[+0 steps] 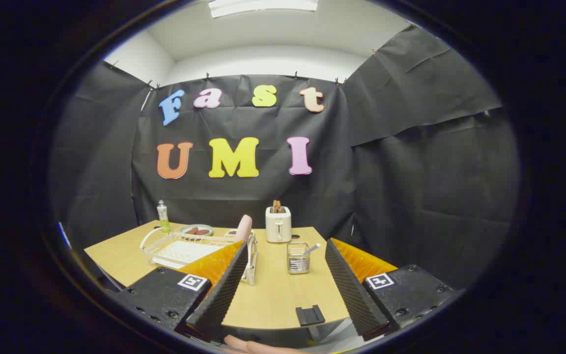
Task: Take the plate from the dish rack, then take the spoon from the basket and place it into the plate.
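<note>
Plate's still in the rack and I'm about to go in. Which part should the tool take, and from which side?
Probably the plate's top rim, coming from above. It stands on edge at the dish rack's near-right end, so only that upper edge sticks clear of the wires. The tool is open and holds nothing, with the plate beyond its left finger. Close the fingers across the plate's thickness.

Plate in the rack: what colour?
Pink, standing on edge in the rack; plate shows best in the gripper view.
</note>
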Tool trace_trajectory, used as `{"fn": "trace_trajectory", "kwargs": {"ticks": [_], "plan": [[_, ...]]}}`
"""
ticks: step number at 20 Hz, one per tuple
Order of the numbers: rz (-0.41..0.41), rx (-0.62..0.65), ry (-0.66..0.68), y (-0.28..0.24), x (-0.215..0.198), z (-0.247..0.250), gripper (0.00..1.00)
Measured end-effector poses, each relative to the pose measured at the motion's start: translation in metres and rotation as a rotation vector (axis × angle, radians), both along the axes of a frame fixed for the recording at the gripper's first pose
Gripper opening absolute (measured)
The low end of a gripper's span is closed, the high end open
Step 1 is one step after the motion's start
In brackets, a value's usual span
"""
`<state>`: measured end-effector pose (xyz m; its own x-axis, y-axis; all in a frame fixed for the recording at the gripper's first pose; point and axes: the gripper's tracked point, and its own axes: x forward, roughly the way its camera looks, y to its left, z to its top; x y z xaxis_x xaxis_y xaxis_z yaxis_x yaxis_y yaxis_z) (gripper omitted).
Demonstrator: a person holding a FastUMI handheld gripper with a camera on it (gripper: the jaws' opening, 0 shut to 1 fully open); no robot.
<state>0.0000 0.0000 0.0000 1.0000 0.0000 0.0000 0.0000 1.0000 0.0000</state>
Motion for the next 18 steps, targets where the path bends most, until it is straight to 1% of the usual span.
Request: {"fn": "trace_trajectory", "kwargs": {"ticks": [4,7,11,18], "plan": [[0.001,0.010,-0.007,-0.0022,-0.0006,-0.0007,1.00],[0.018,0.003,-0.028,0.0021,-0.0040,0.0018,1.00],[-0.002,0.012,-0.039,-0.0036,-0.0045,0.0026,1.00],[0.013,0.033,-0.043,-0.0017,0.0021,0.0059,1.00]]}}
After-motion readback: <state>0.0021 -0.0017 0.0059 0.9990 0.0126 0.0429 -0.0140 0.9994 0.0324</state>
